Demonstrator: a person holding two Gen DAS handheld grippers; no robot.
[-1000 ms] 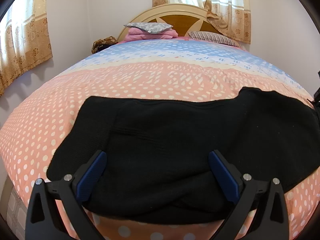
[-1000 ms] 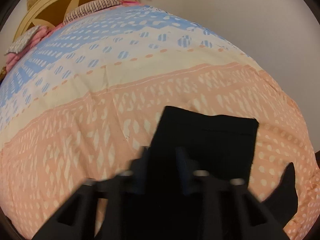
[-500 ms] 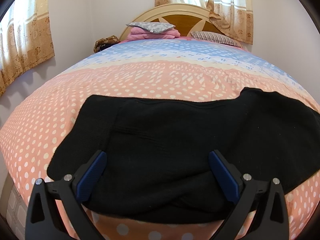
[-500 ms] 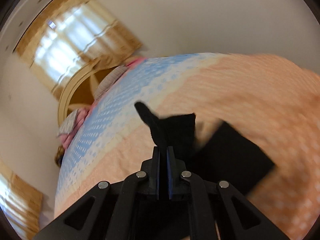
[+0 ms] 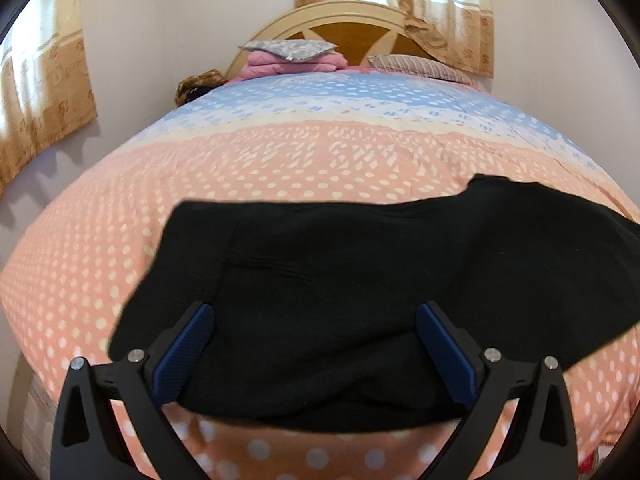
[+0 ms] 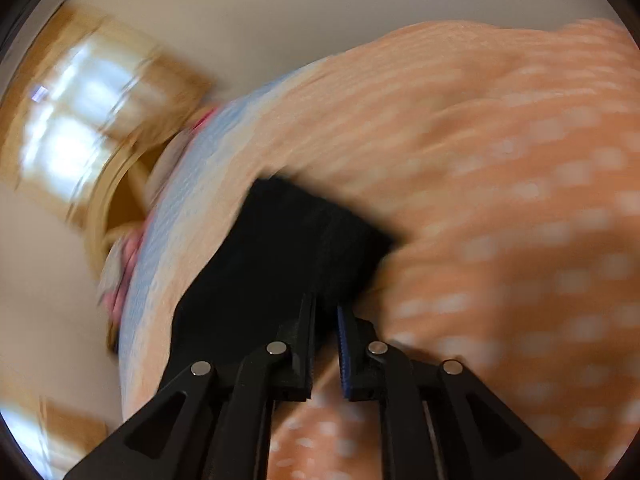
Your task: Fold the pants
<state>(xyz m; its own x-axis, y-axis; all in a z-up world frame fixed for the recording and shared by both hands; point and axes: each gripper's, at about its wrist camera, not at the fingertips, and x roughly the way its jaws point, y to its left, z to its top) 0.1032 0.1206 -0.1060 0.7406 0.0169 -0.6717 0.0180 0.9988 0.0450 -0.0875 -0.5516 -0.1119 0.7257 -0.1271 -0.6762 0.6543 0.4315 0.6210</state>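
Note:
Black pants (image 5: 360, 280) lie spread across the near part of a bed (image 5: 280, 160) with a pink, cream and blue dotted cover. My left gripper (image 5: 316, 312) is wide open and empty, its blue-padded fingers (image 5: 184, 344) just above the near edge of the pants. In the blurred right wrist view, my right gripper (image 6: 325, 304) has its jaws a small gap apart at the edge of a folded end of the pants (image 6: 288, 248). Whether cloth is between the jaws is unclear.
A wooden headboard (image 5: 352, 20), folded pink bedding under a grey cloth (image 5: 292, 56) and a striped pillow (image 5: 416, 66) are at the far end. Curtains (image 5: 44, 92) hang on the left wall and behind the headboard. The bed's near edge drops off below my left gripper.
My right gripper swung fast and rolled; its jaws, shut tight half a second ago, now stand slightly apart. The right end of the pants shifted a little. My left gripper barely moved.

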